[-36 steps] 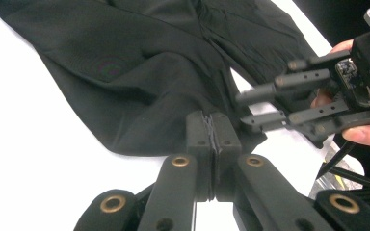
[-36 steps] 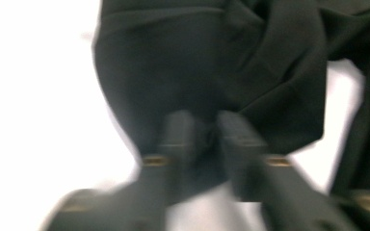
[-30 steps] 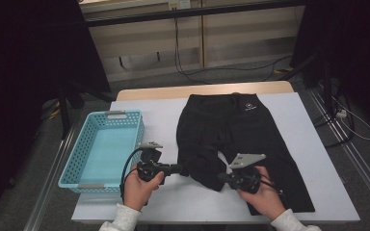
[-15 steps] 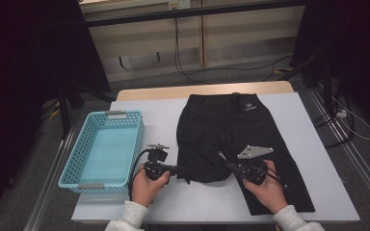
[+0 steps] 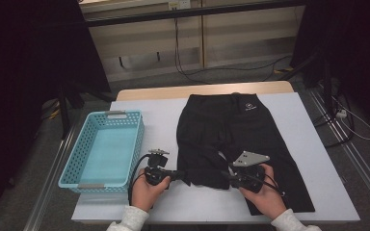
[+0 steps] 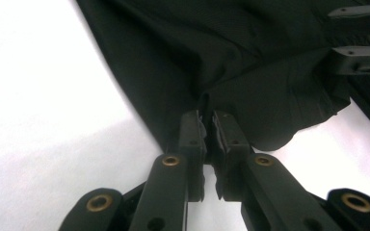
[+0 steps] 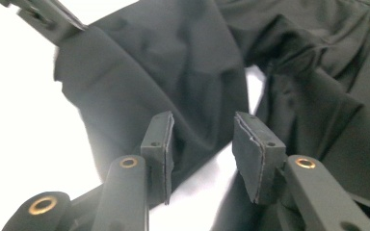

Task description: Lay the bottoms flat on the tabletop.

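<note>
A pair of black trousers (image 5: pixel 241 130) lies on the white table (image 5: pixel 159 122), waistband with a white logo at the far end. One leg is bunched up near me, its hem (image 6: pixel 289 110) between the two grippers. My left gripper (image 5: pixel 186 176) is shut on the left edge of that hem; in the left gripper view the gripper (image 6: pixel 208 126) pinches black cloth. My right gripper (image 5: pixel 226 176) is at the hem's right side. In the right gripper view that gripper (image 7: pixel 202 132) is open, with the cloth edge (image 7: pixel 173 96) lying under and between the jaws.
A light blue plastic basket (image 5: pixel 77 184) stands on the table's left part, with nothing in it. The other trouser leg (image 5: pixel 284 192) runs flat toward the front right corner. Cables lie on the floor behind the table.
Both hands have shifted slightly. The left gripper has moved a little to the right, up to the bunched hem. The trousers lie much as before.
</note>
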`<control>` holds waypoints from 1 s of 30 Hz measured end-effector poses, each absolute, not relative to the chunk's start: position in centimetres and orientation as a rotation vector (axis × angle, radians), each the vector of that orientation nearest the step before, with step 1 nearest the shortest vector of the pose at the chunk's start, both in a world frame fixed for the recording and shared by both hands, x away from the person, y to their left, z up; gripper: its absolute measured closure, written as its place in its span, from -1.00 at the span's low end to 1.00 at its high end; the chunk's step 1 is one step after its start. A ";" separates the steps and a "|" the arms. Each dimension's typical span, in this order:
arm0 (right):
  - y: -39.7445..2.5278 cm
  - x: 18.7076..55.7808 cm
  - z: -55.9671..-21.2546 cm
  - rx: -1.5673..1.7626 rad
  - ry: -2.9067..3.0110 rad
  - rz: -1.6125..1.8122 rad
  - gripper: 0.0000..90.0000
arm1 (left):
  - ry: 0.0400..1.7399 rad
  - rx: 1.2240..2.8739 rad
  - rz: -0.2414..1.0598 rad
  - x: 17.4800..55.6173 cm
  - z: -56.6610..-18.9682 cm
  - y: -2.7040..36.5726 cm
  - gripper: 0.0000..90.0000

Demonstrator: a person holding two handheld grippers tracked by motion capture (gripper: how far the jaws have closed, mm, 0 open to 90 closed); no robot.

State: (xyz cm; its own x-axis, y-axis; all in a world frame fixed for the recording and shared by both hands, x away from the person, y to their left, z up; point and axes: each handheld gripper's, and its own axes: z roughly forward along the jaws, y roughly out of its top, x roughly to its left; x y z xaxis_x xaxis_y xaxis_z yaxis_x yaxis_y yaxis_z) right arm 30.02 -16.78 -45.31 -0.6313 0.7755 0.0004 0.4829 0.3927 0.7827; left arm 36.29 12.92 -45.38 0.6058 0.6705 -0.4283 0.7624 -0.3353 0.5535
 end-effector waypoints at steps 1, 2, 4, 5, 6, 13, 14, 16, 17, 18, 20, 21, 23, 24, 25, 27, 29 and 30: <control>-16.7 29.8 -45.1 1.077 2.297 1.115 0.31 | 1.131 2.086 -0.155 36.3 -45.4 12.9 0.87; -16.6 29.5 -45.0 1.059 2.304 1.123 0.31 | 1.132 2.089 -0.150 36.2 -45.4 12.9 0.88; -16.3 28.8 -44.8 1.030 2.319 1.139 0.34 | 1.133 2.093 -0.143 36.3 -45.3 12.8 0.89; -16.0 28.4 -44.7 1.004 2.340 1.146 0.35 | 1.134 2.093 -0.141 36.3 -45.3 12.8 0.90; -15.8 28.2 -44.8 0.991 2.355 1.148 0.35 | 1.136 2.093 -0.138 36.3 -45.3 12.8 0.90; -14.6 28.7 -46.4 0.966 2.443 1.078 0.36 | 1.144 2.079 -0.135 36.5 -45.4 12.7 0.90; -14.7 29.0 -46.4 0.957 2.446 1.081 0.45 | 1.143 2.076 -0.134 36.5 -45.4 12.7 0.90; -14.8 29.3 -46.4 0.954 2.450 1.084 0.70 | 1.144 2.072 -0.136 36.9 -45.4 12.8 0.89; -15.0 29.6 -46.5 0.948 2.451 1.100 0.83 | 1.151 2.065 -0.136 36.9 -45.4 12.8 0.86; -15.1 29.8 -46.6 0.950 2.453 1.119 0.87 | 1.153 2.056 -0.143 37.1 -45.4 12.9 0.84; -15.5 30.2 -46.6 0.986 2.459 1.164 0.91 | 1.154 2.048 -0.146 37.1 -45.4 12.9 0.82; -15.6 30.3 -46.6 0.998 2.459 1.178 0.92 | 1.155 2.049 -0.146 37.1 -45.4 12.8 0.81; -15.5 30.1 -46.4 0.985 2.464 1.170 0.92 | 1.150 2.058 -0.134 37.0 -45.3 12.7 0.74; -15.5 30.0 -46.4 0.983 2.464 1.172 0.92 | 1.147 2.065 -0.127 36.9 -45.2 12.6 0.72; -15.4 30.0 -46.2 0.974 2.470 1.179 0.92 | 1.147 2.065 -0.123 36.8 -45.1 12.6 0.69; -15.2 29.9 -45.9 0.955 2.471 1.176 0.92 | 1.140 2.069 -0.125 36.6 -44.9 12.5 0.56; -15.1 29.9 -45.8 0.959 2.475 1.176 0.92 | 1.121 2.068 -0.114 36.4 -44.5 12.6 0.36; -15.1 29.8 -45.9 0.959 2.474 1.177 0.92 | 1.108 2.060 -0.096 36.3 -44.1 12.6 0.32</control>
